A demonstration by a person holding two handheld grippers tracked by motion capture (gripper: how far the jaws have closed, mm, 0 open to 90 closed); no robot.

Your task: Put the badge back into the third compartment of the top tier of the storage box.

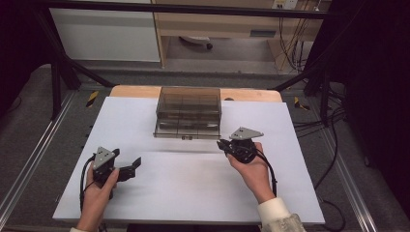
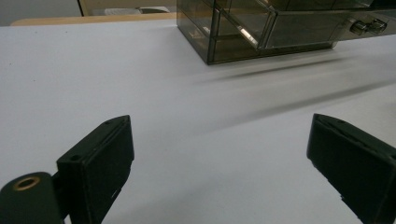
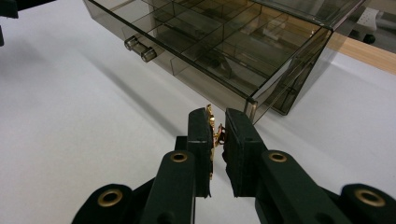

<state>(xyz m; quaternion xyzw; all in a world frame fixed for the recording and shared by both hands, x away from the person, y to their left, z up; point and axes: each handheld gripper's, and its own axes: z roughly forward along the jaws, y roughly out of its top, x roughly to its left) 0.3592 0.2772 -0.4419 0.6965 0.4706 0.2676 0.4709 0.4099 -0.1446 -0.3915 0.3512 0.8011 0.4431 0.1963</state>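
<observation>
A smoky clear drawer box (image 1: 188, 108) stands at the middle back of the white table top (image 1: 193, 188). Its lowest drawer (image 3: 201, 42) is pulled out, showing divided compartments and a round metal knob (image 3: 140, 49). My right gripper (image 3: 217, 128) is shut on a small thin gold-coloured piece (image 3: 214, 135), just off the drawer's near corner; in the high view it (image 1: 221, 144) sits to the right of the drawer front. My left gripper (image 2: 219, 154) stands open over bare table at the front left (image 1: 126, 159), nothing between its jaws, with the drawer box (image 2: 261, 28) ahead of it.
A wooden table edge (image 1: 135, 91) shows behind the white top. Black frame bars (image 1: 63, 63) and cables (image 1: 329, 121) flank the table on both sides. Bare white surface lies between the two hands.
</observation>
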